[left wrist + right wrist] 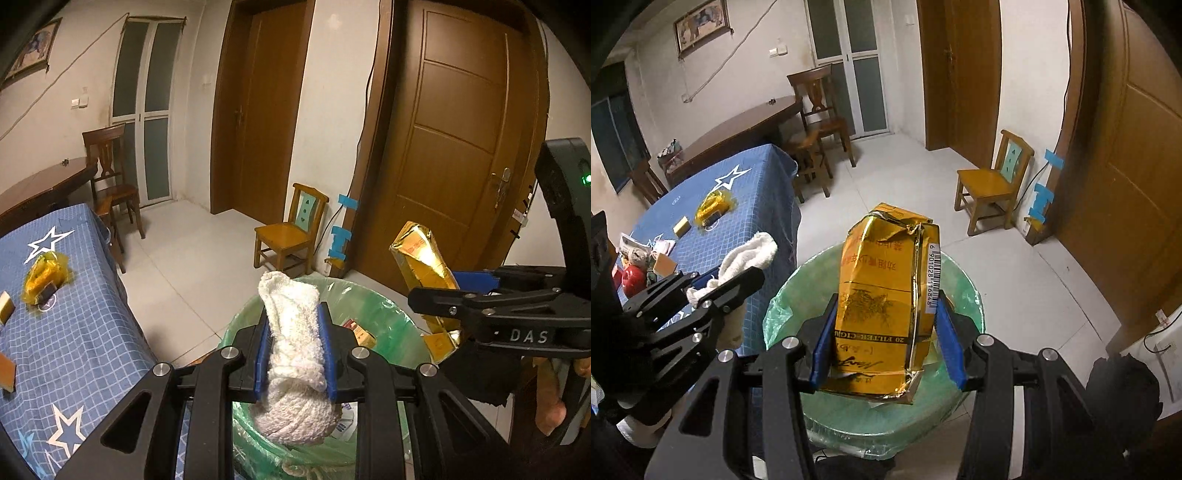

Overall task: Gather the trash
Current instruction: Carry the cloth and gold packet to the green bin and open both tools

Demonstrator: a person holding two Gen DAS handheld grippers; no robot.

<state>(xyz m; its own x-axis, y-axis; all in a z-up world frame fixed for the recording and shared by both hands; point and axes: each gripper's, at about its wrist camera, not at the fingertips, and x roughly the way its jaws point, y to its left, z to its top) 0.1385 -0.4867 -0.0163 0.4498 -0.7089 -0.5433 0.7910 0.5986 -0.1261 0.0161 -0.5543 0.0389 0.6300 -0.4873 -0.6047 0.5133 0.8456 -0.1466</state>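
My left gripper [295,332] is shut on a rolled white cloth [291,354], held right over the bin with the green liner [384,314]. My right gripper [884,339] is shut on a crumpled gold cigarette carton [886,295], also over the green-lined bin [964,291]. In the left wrist view the gold carton [424,258] and right gripper [458,299] sit at the right. In the right wrist view the left gripper [716,284] with the white cloth [746,258] sits at the left. Some trash lies inside the bin.
A table with a blue star cloth [55,332] stands left of the bin, with a yellow wrapper [46,275], a small tan block [681,225] and other litter [639,258] on it. A small wooden chair [288,232] stands by brown doors. White tiled floor lies beyond.
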